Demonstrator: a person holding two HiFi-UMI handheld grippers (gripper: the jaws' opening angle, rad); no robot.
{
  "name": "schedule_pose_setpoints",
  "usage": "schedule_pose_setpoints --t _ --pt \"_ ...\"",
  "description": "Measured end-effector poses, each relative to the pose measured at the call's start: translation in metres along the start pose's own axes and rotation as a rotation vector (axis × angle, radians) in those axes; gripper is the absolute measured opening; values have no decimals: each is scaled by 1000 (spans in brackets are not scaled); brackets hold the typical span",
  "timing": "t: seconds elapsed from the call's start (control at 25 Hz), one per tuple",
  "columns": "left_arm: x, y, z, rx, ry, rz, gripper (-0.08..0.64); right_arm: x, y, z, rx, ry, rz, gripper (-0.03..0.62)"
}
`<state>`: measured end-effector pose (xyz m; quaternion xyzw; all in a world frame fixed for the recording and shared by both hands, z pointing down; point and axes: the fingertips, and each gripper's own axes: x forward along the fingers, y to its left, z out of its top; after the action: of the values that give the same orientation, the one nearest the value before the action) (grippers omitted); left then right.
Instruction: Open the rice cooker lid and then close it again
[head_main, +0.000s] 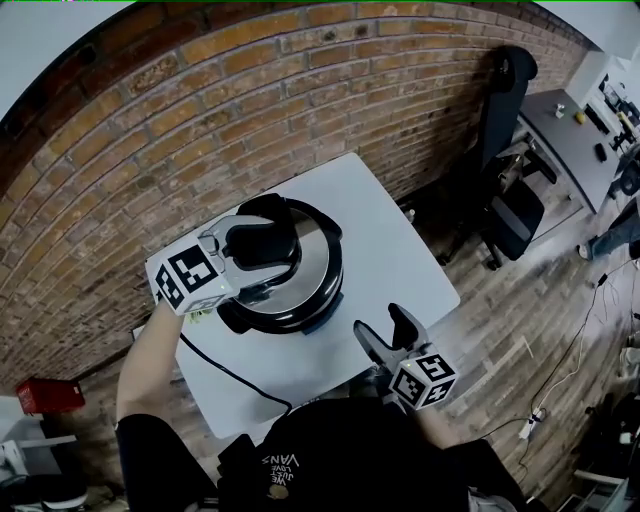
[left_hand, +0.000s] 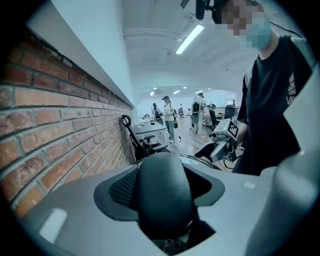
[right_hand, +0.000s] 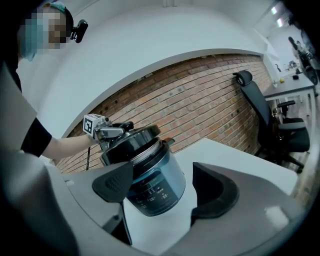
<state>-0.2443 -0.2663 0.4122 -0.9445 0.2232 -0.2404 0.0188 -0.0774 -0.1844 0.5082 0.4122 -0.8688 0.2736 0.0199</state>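
Here the white table (head_main: 400, 250) carries the rice cooker (right_hand: 155, 187) at its centre, with the lid (right_hand: 132, 139) tipped up on one side. Our left gripper (head_main: 262, 250) stands wide, clamped on the black lid handle (left_hand: 162, 192). The right gripper (head_main: 388, 332), at five o'clock from the cooker, is spread and empty. We judge the lid could slip, or drag the unsteadied pot. Only the right gripper view shows the tilt; only the left gripper view shows the handle filling the jaws.
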Motion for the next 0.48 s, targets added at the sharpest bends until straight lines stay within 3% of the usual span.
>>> schedule_pose_setpoints --t 0.28,0.36,0.48 --pt "-64 22 60 -75 -219 197 278 3 5 19 -17 -36 42 364" --pt "-92 25 71 -136 -297 270 278 5 8 24 -18 -47 58 364" --pt "-139 26 70 -289 -424 354 278 9 15 30 -17 -65 77 364"
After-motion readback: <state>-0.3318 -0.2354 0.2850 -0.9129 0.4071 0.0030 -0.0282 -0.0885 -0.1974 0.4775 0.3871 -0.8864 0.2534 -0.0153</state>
